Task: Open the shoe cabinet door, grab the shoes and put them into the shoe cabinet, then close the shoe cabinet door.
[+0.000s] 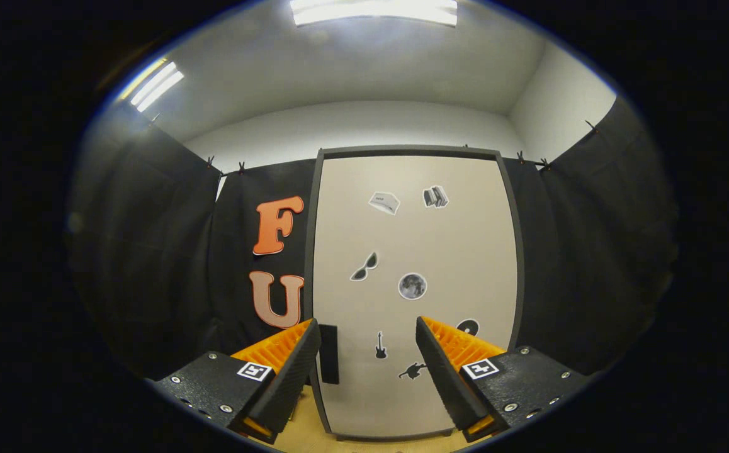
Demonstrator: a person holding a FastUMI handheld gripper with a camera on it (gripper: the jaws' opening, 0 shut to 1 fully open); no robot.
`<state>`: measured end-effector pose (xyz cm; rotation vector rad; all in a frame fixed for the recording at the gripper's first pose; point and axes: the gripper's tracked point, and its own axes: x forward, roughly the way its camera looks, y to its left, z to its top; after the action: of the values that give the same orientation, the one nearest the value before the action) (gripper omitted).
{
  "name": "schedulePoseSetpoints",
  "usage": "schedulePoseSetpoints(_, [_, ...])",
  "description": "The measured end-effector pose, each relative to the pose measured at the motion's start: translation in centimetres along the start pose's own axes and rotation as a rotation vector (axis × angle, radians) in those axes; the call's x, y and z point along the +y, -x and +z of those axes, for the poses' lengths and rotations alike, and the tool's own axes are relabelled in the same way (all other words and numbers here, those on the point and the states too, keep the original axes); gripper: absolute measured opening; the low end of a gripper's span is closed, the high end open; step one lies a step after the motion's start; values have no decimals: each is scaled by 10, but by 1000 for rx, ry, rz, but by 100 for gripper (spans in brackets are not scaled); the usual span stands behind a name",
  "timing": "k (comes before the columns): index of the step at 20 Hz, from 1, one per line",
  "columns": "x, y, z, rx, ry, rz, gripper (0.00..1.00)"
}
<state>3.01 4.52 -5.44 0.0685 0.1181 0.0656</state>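
Against the black cloth wall, the closed shoe cabinet door (pixel 415 289) stands straight beyond your gripper (pixel 367 365), fingers wide and empty, its upright dark handle (pixel 328 354) beside the left finger.

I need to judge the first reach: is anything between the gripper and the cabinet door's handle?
Nothing visible is. The gripper is open, fingers apart and holding nothing, facing the closed cabinet door. The dark handle sits on the door's edge, just ahead beside one finger.

Recording booth: black cloth walls (pixel 150 251), cabinet (pixel 415 251).
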Motion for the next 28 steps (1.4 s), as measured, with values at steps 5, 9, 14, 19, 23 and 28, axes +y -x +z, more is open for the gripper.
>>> schedulePoseSetpoints(5, [17,-26,-45,111,-46,33,94])
schedulePoseSetpoints(9, [36,-56,-73,147,-54,37,91])
schedulePoseSetpoints(14, [56,-95,-115,214,-79,23,77])
schedulePoseSetpoints(19, [63,-119,-139,266,-90,12,65])
schedulePoseSetpoints(23, [62,-126,-148,278,-74,-30,53])
schedulePoseSetpoints(28, [64,-123,-151,309,-84,-39,29])
